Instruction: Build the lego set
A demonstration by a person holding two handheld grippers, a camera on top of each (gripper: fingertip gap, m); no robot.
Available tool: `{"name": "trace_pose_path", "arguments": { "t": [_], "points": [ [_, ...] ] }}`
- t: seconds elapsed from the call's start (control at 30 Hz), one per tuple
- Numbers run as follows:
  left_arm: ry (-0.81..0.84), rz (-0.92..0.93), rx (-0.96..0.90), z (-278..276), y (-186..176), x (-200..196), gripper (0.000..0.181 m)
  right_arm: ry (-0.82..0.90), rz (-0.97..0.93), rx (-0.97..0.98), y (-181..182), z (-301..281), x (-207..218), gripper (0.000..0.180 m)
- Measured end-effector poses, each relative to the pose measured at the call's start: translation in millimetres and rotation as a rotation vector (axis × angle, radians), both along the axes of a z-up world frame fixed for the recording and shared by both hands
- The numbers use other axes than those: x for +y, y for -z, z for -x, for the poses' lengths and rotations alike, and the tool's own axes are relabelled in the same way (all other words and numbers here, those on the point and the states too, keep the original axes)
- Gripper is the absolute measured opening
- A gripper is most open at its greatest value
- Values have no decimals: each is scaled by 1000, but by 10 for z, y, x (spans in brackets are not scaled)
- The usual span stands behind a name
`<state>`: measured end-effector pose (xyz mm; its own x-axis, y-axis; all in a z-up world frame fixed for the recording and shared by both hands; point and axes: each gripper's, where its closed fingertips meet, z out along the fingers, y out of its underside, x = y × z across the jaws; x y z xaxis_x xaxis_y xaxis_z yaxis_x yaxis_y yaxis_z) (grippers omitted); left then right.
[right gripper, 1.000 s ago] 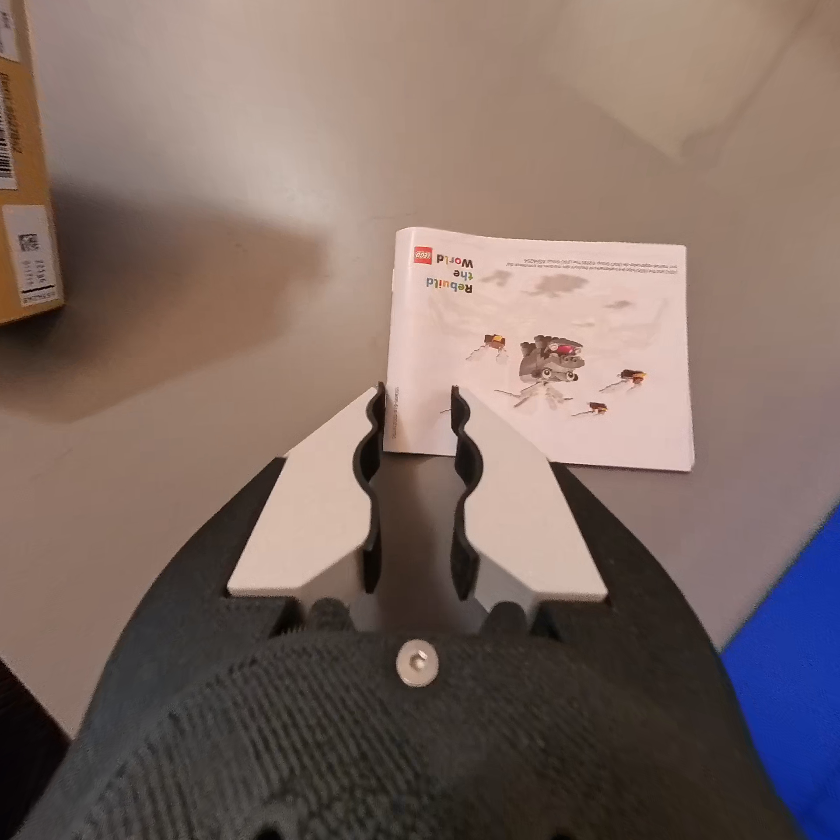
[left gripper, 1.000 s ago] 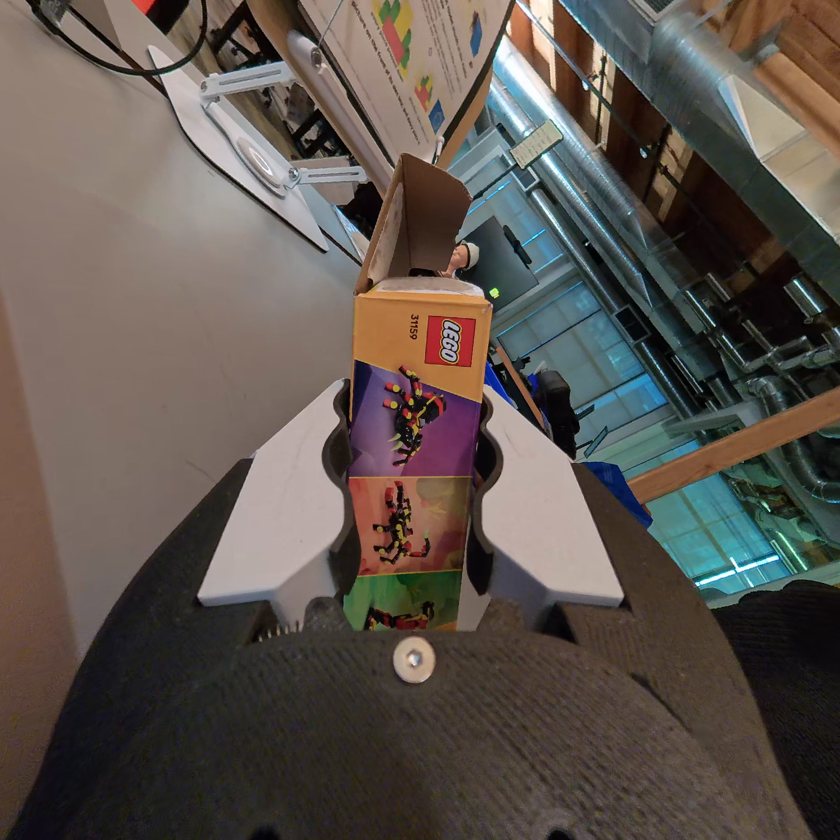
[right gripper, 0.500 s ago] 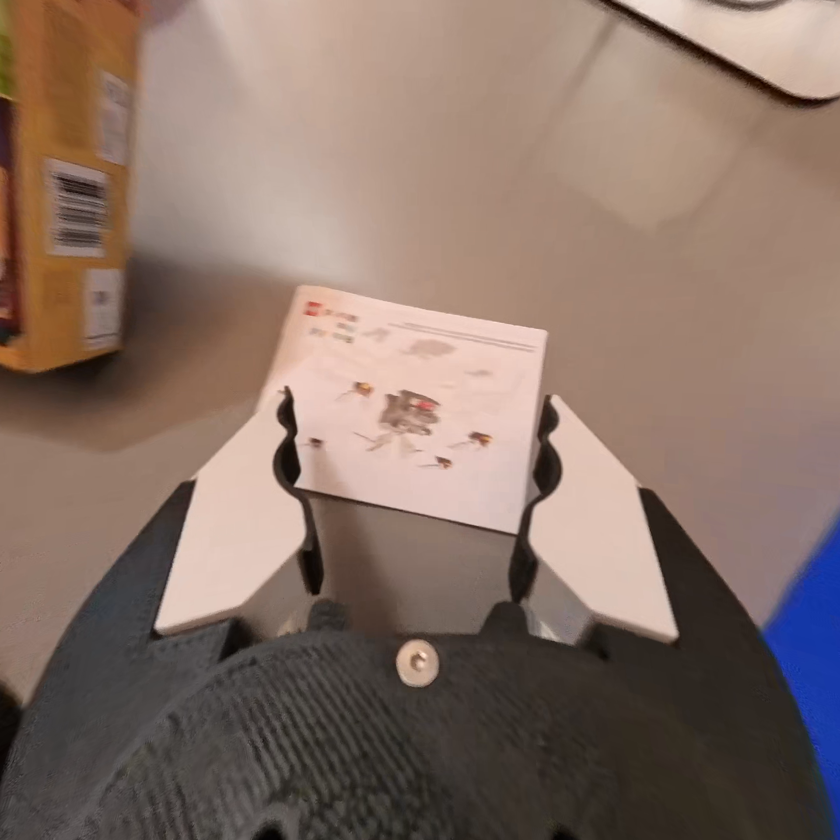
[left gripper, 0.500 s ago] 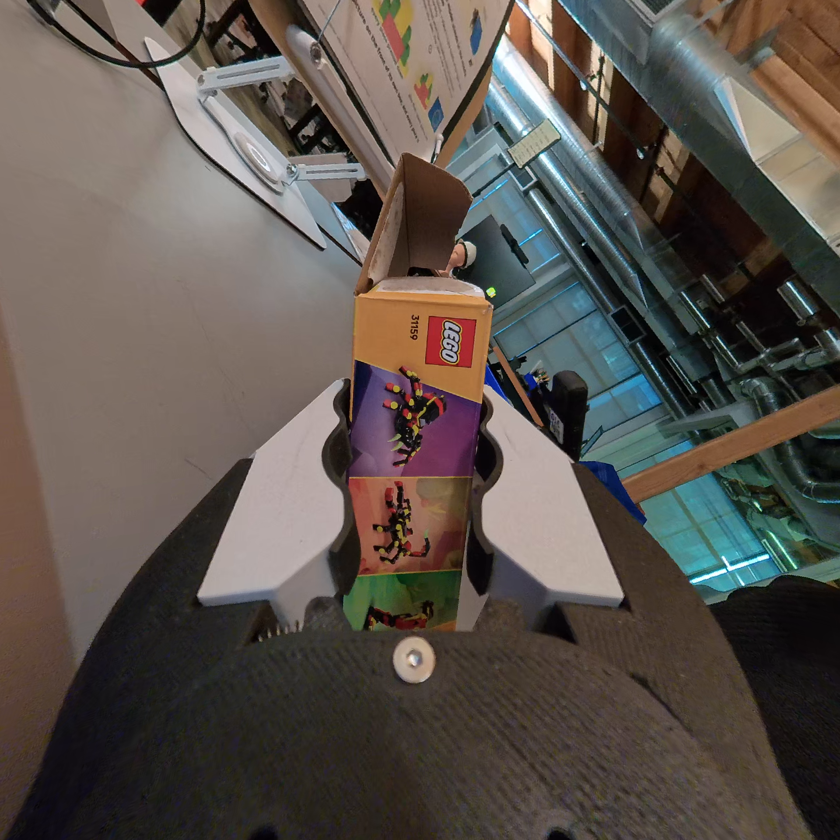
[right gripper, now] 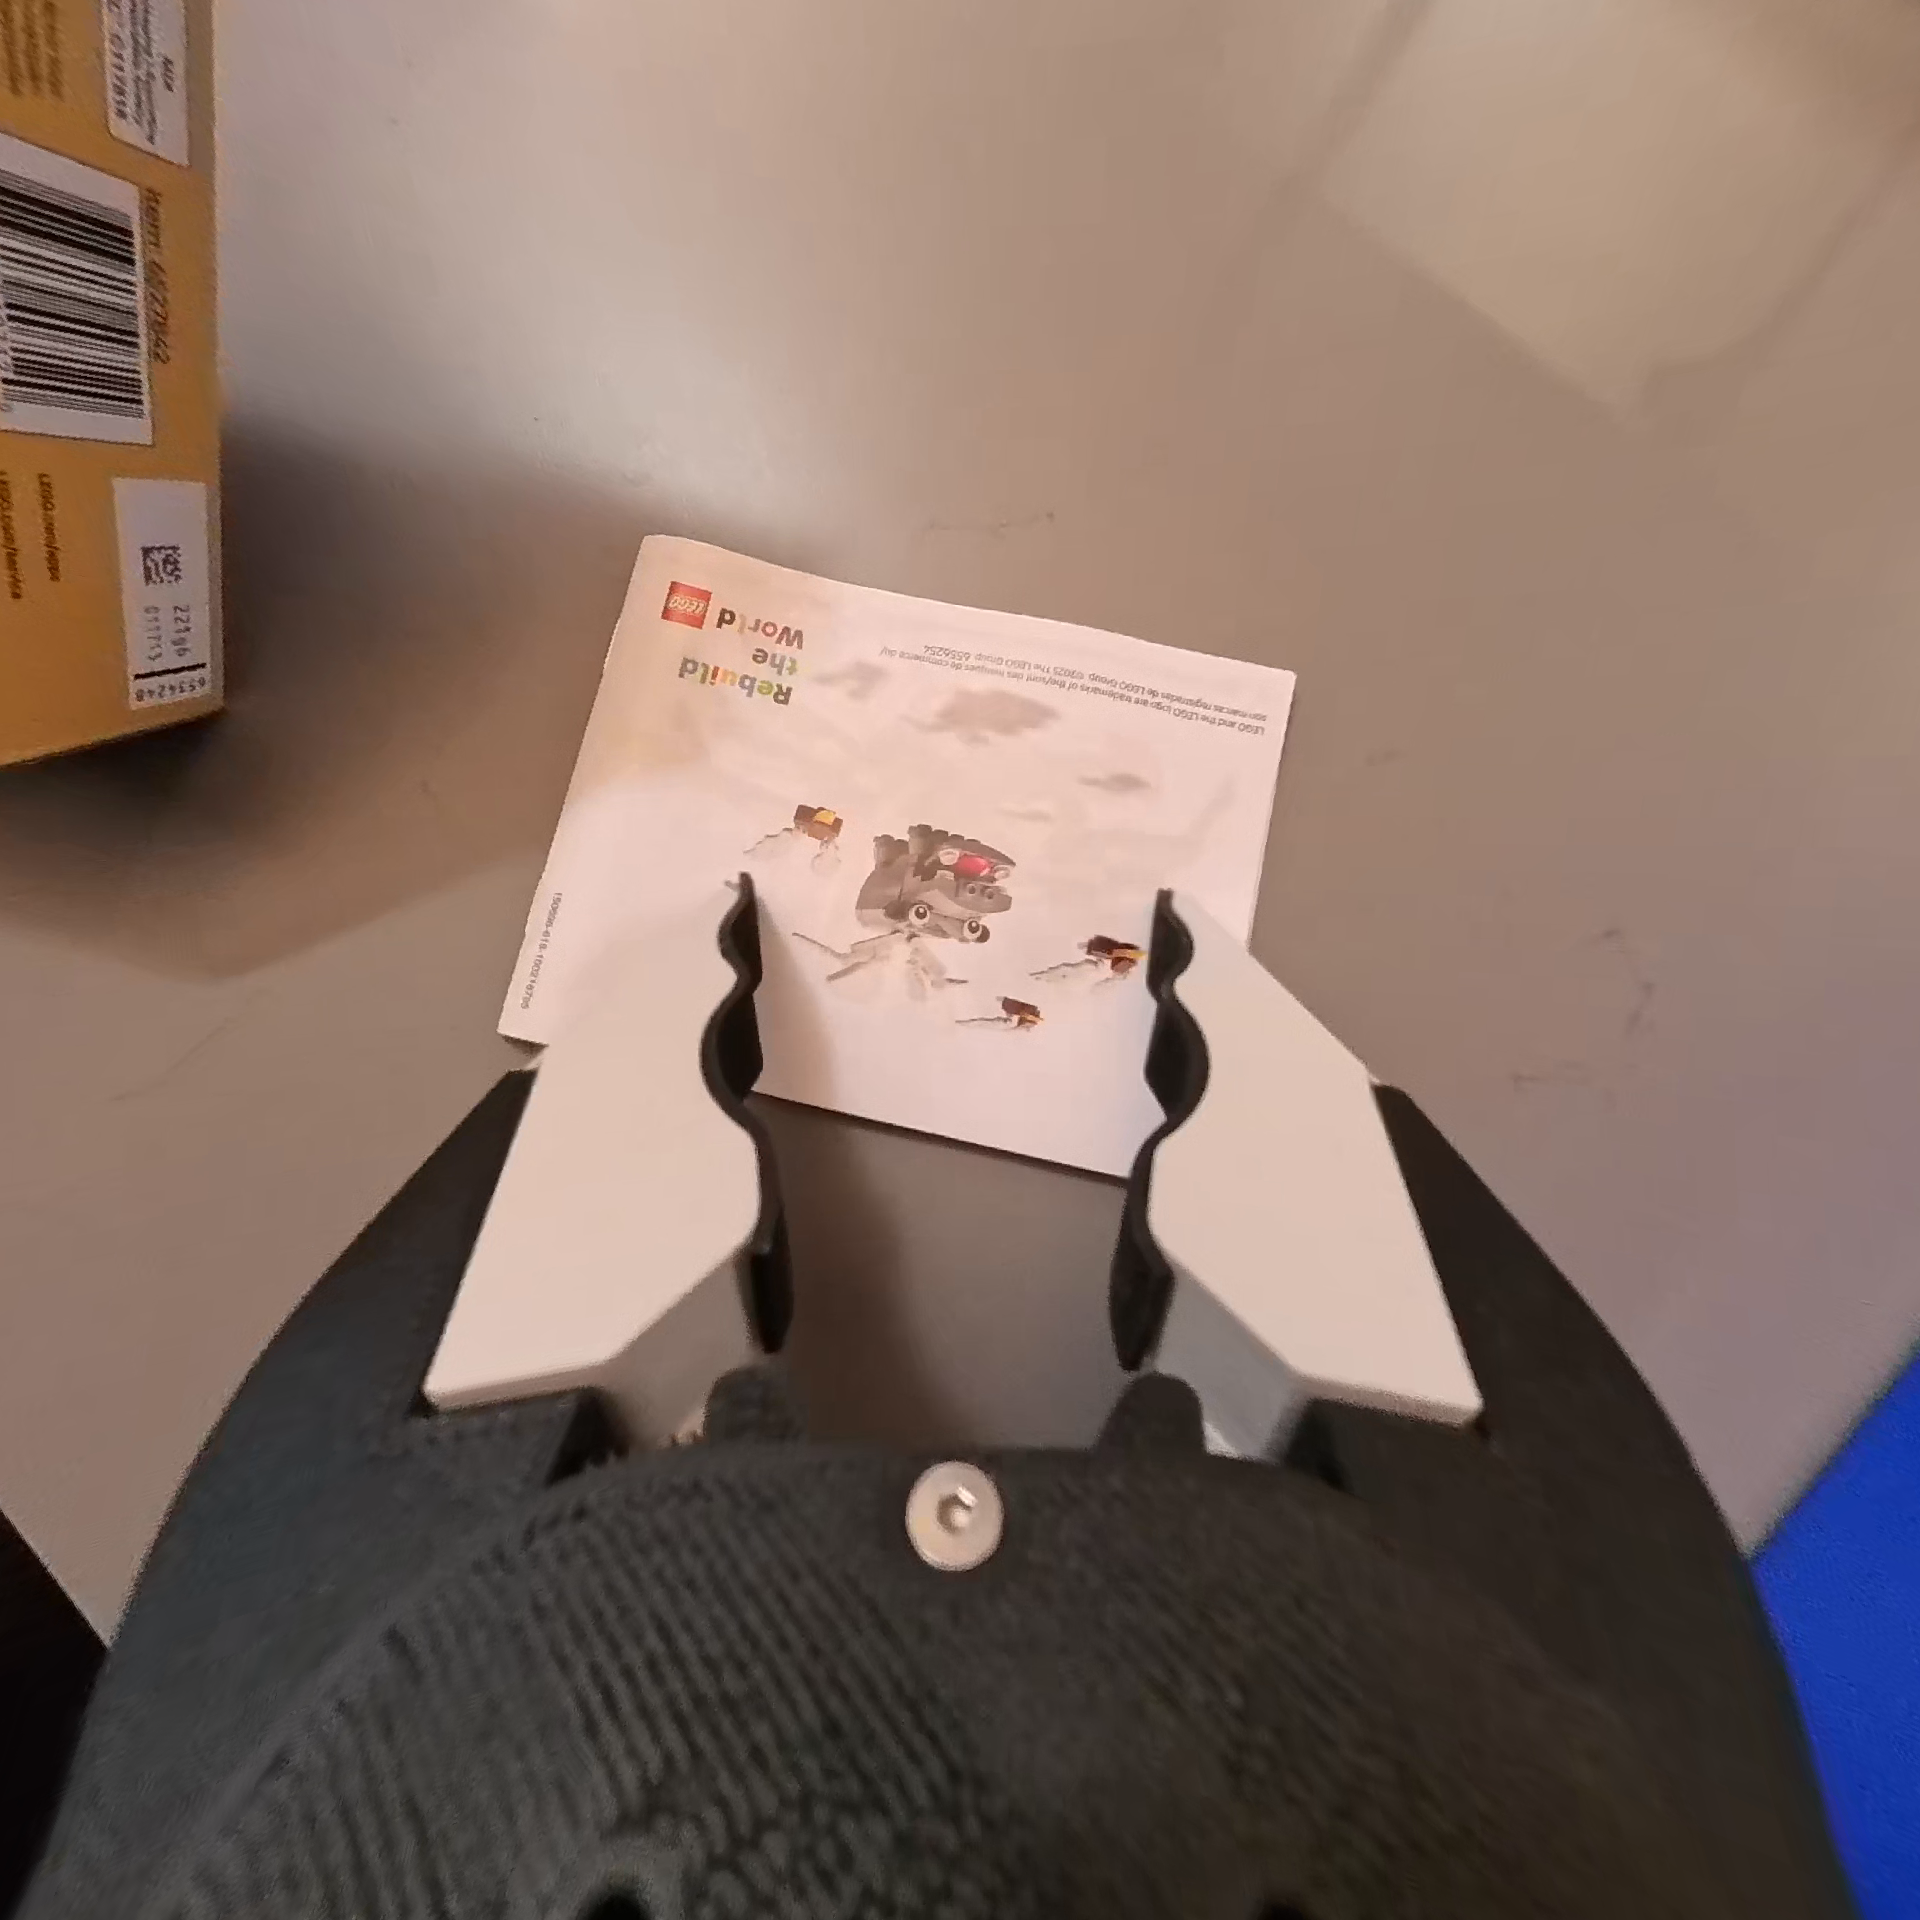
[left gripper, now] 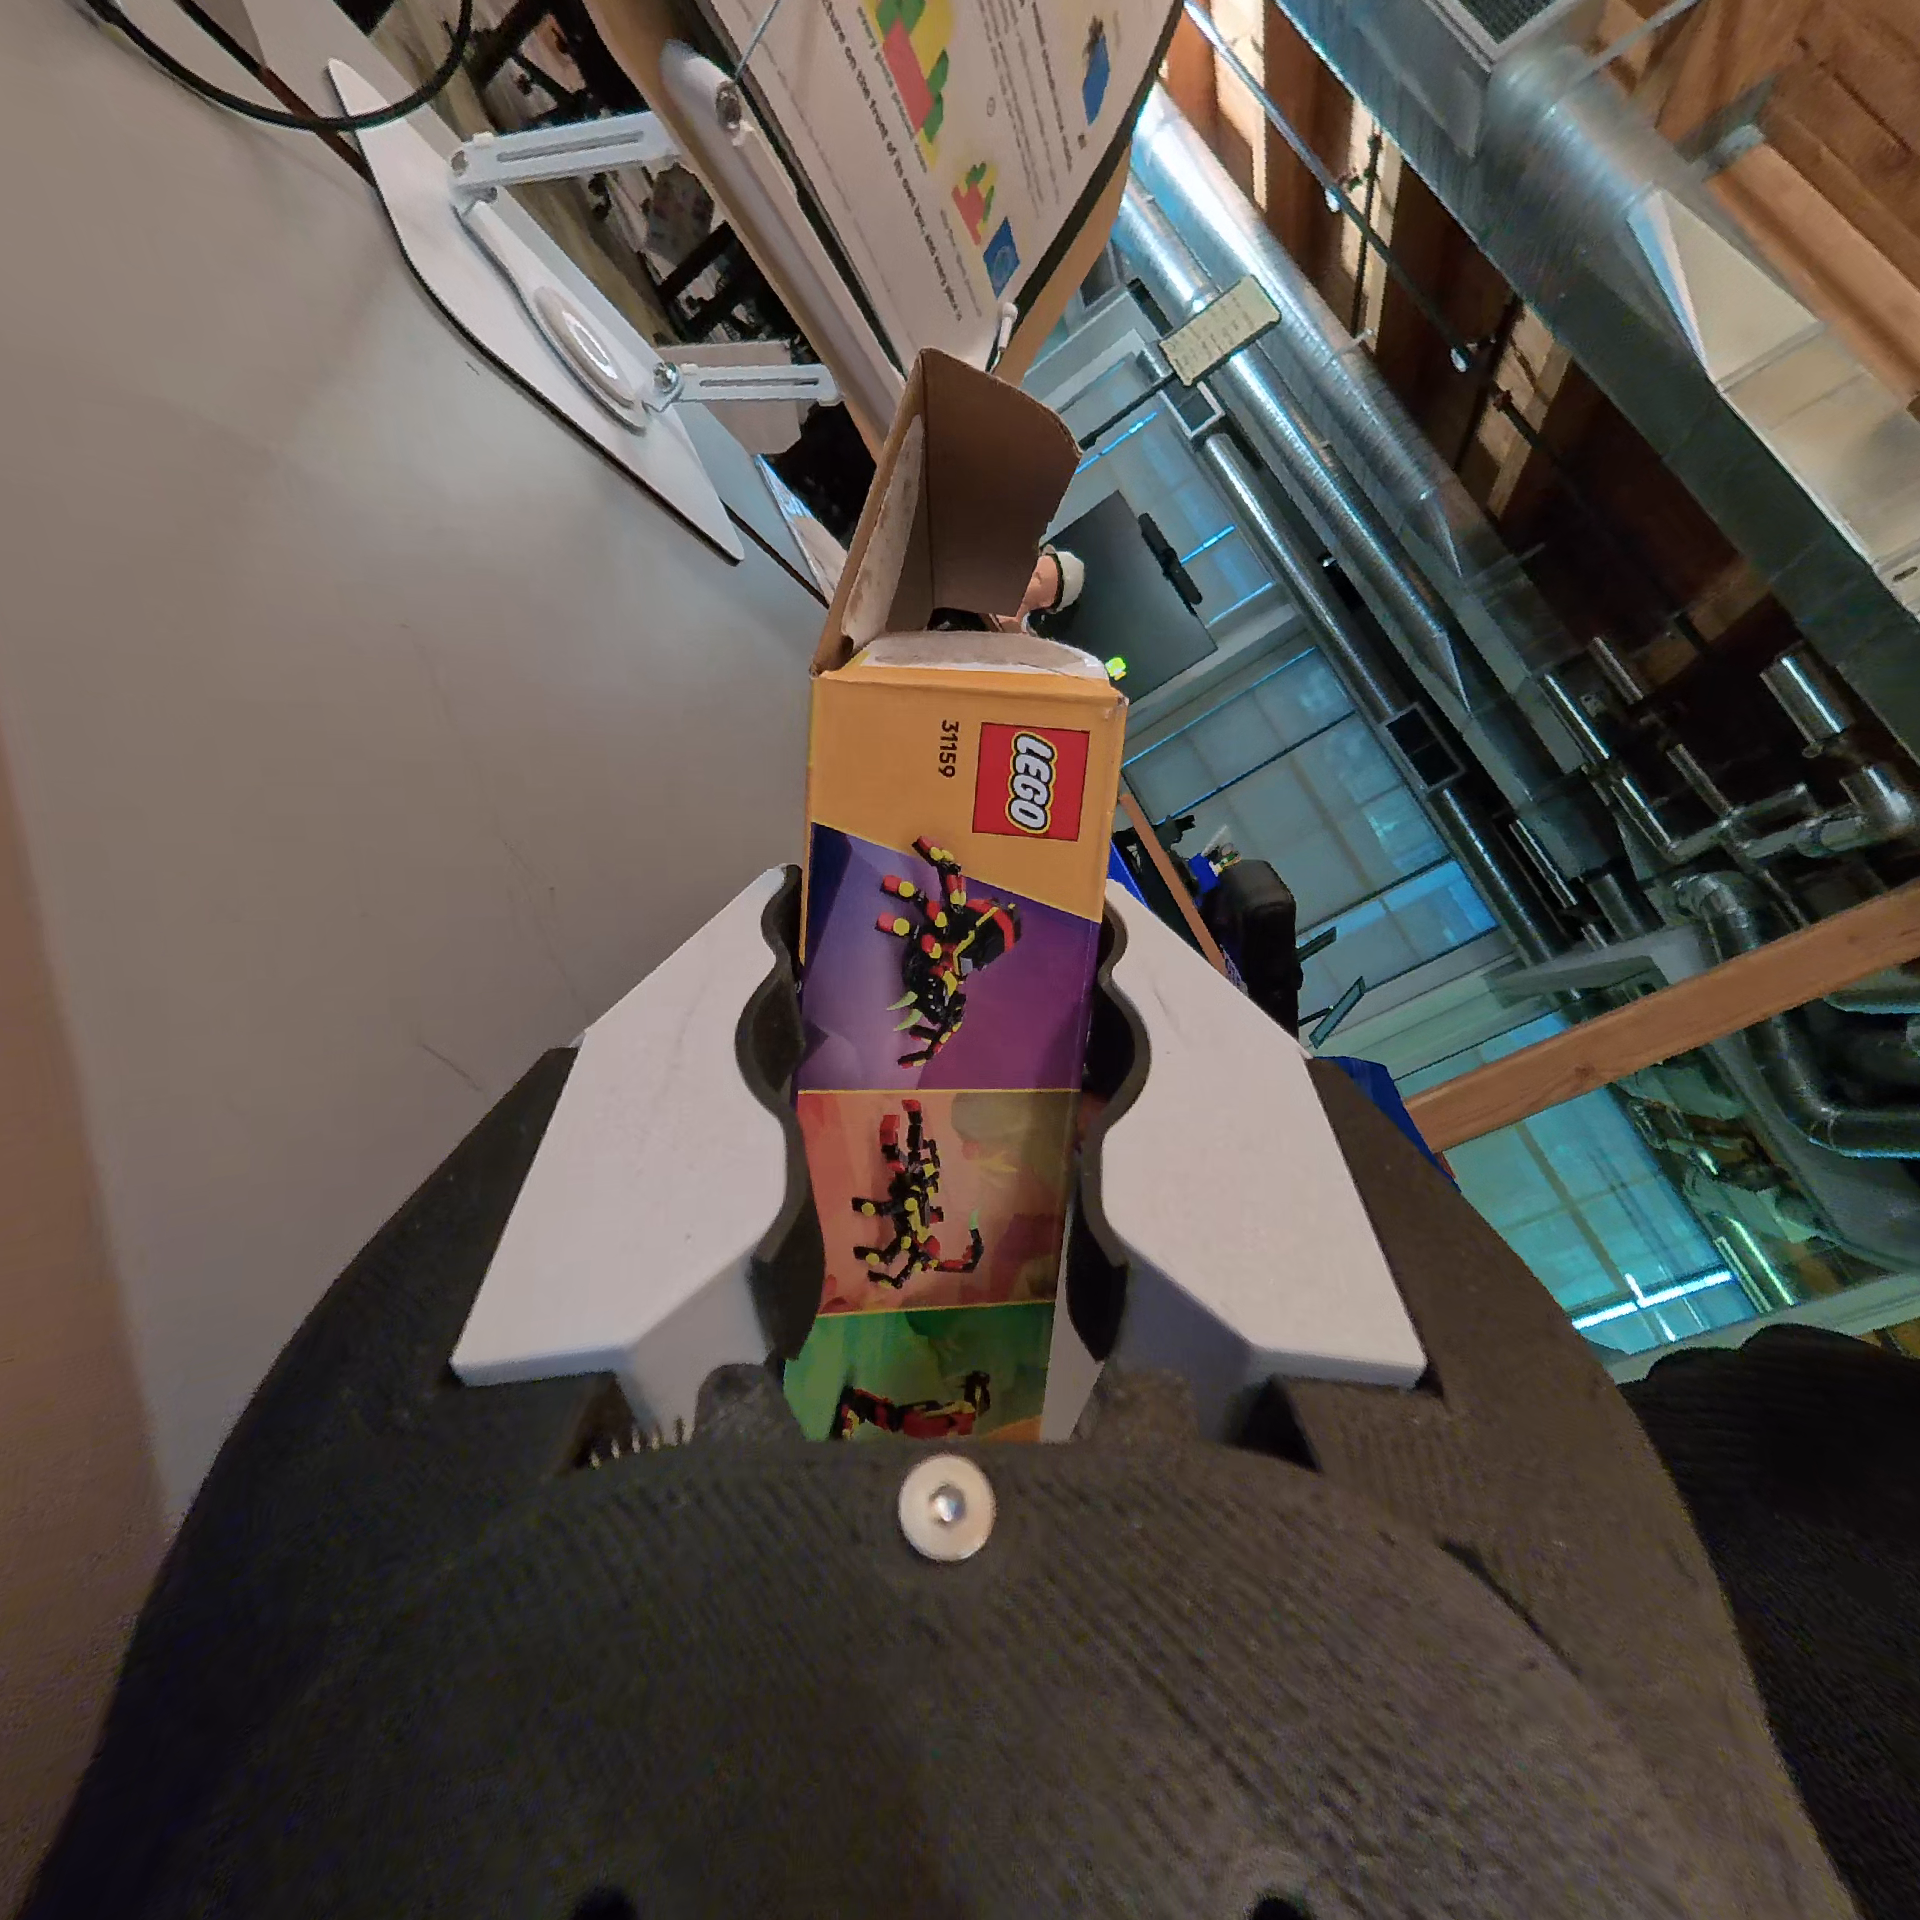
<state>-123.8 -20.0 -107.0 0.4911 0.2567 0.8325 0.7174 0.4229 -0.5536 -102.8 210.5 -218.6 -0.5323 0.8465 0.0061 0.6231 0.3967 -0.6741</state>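
Note:
My left gripper [left gripper: 951, 914] is shut on the yellow lego box [left gripper: 951, 935], both pads pressed on its narrow sides. The box is held off the table with its brown top flap [left gripper: 956, 499] open. Its lower corner also shows at the left edge of the right wrist view [right gripper: 94, 395], raised above the table. My right gripper [right gripper: 956, 914] is open and empty, hovering over a white instruction booklet [right gripper: 925, 821] that lies flat on the grey table [right gripper: 935, 312].
A white stand base [left gripper: 540, 301] with a cable sits on the table behind the box. A printed board [left gripper: 935, 156] stands beyond it. A blue surface [right gripper: 1839, 1486] shows at the right edge of the right wrist view. The tips of one gripper are about 25 cm away from the tips of the other.
My right gripper opened wide over the booklet, then narrowed a little, and shifted right across it. The left gripper keeps its hold on the box, nearly still.

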Motion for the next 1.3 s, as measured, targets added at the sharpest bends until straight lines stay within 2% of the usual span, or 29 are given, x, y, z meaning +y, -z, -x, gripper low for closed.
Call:
{"name": "trace_pose_path", "arguments": {
  "t": [0.9,1.17,1.3],
  "points": [
    [52,34,-20,-60,66,78,51,-5,9,14,-7,1,0,74],
    [253,108,-102,-324,269,343,51,-5,9,15,-7,1,2,74],
    [303,165,-141,-406,392,415,52,-4,10,15,-7,1,3,74]
  ]
}}
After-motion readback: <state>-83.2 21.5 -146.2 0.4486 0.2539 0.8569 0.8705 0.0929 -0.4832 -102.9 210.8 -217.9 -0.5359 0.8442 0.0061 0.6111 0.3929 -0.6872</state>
